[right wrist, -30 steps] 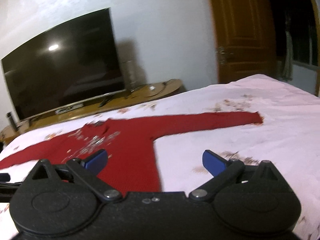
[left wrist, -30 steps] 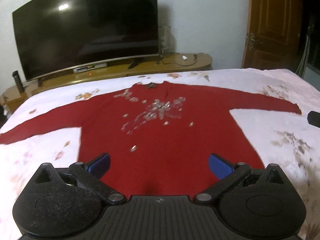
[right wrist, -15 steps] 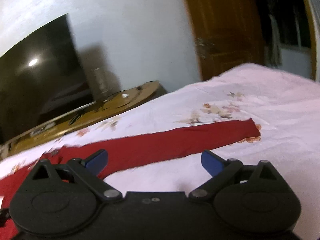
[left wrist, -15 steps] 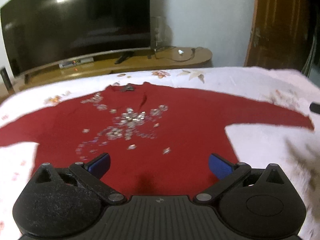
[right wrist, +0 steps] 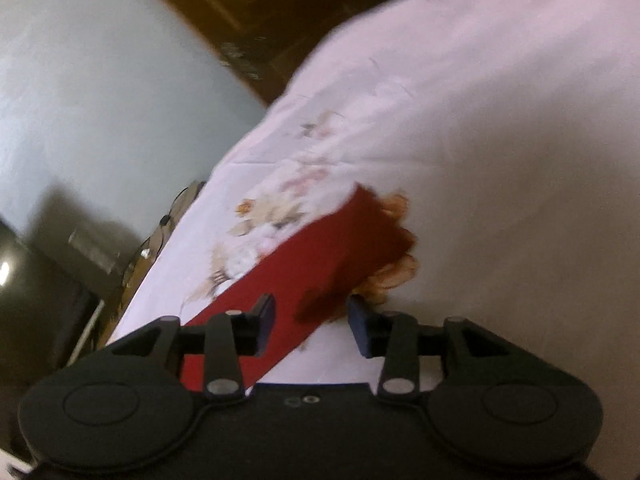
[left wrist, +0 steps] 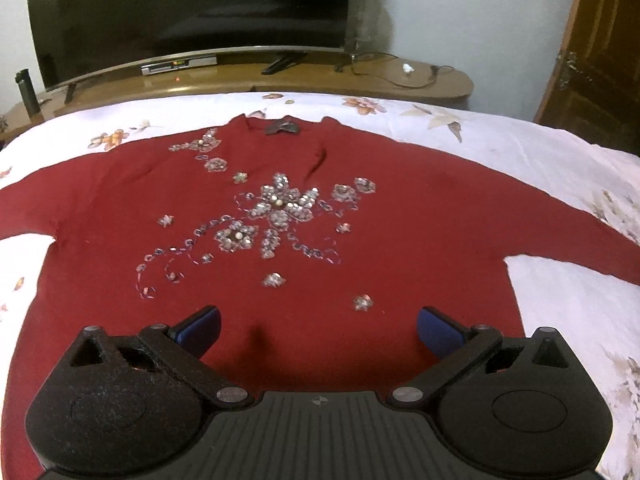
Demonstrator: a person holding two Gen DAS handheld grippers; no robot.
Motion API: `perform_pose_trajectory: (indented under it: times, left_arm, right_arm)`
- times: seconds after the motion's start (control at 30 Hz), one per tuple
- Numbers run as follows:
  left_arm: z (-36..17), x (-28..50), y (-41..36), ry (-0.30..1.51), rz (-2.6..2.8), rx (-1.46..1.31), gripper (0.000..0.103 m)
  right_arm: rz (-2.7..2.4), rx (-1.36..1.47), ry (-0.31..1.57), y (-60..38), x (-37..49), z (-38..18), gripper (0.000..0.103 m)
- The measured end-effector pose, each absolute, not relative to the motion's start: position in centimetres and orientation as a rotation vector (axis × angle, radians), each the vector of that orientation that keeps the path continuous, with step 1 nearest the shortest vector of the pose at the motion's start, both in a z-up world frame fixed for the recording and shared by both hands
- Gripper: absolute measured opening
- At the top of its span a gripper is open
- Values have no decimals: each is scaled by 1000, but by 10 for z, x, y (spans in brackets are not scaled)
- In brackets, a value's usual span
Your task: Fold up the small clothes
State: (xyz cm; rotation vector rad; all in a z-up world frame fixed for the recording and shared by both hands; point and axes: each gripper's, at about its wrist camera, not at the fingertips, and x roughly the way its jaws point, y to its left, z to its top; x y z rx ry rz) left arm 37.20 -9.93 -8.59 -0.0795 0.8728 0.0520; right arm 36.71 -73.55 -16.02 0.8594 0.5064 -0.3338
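A red sweater [left wrist: 360, 208] with silver sequin flowers lies flat, face up, on the white floral bedsheet [left wrist: 500, 140], sleeves spread to both sides. My left gripper [left wrist: 318, 326] is open and empty, hovering over the sweater's lower hem. In the right wrist view the sweater's right sleeve end [right wrist: 348, 244] lies on the sheet. My right gripper [right wrist: 311, 320] is tilted, partly closed but still apart, with the sleeve between its jaws, holding nothing. That view is blurred.
A large black TV [left wrist: 188, 8] stands on a wooden stand [left wrist: 320, 80] beyond the bed's far edge. A wooden door [left wrist: 600, 60] is at the right. The bedsheet [right wrist: 500, 140] spreads wide to the right of the sleeve.
My left gripper moved closer over the sweater's body. My right gripper swung right, tilted, came down over the sleeve end and its jaws narrowed.
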Motion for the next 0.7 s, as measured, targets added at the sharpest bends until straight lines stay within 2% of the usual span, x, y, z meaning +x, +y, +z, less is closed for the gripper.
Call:
perform_pose_trajectory:
  times: [0.1, 0.13, 0.3, 0.4, 0.43, 0.47, 0.5, 0.7]
  left_arm:
    - [-84, 378, -94, 876, 75, -89, 103]
    - [-83, 380, -92, 876, 82, -91, 103]
    - [-81, 386, -82, 867, 98, -89, 103]
    - [-82, 388, -68, 866, 115, -96, 103]
    - [-83, 387, -62, 865, 129, -97, 103]
    - [-84, 387, -55, 861, 142, -101, 103]
    - [-84, 387, -47, 853, 150, -105, 103]
    - [-93, 393, 7, 831, 165, -132, 103]
  right_arm:
    - [-312, 947, 468, -743, 368, -167, 50]
    - [-306, 968, 456, -745, 371, -168, 56]
    - [-312, 949, 451, -748, 384, -165, 57]
    - [-327, 918, 460, -750, 390, -165, 43]
    - [-336, 903, 468, -751, 393, -165, 31]
    - [-346, 885, 482, -752, 395, -165, 15]
    - [-361, 866, 503, -753, 399, -165, 11]
    - [-334, 703, 480, -712, 408, -130, 9]
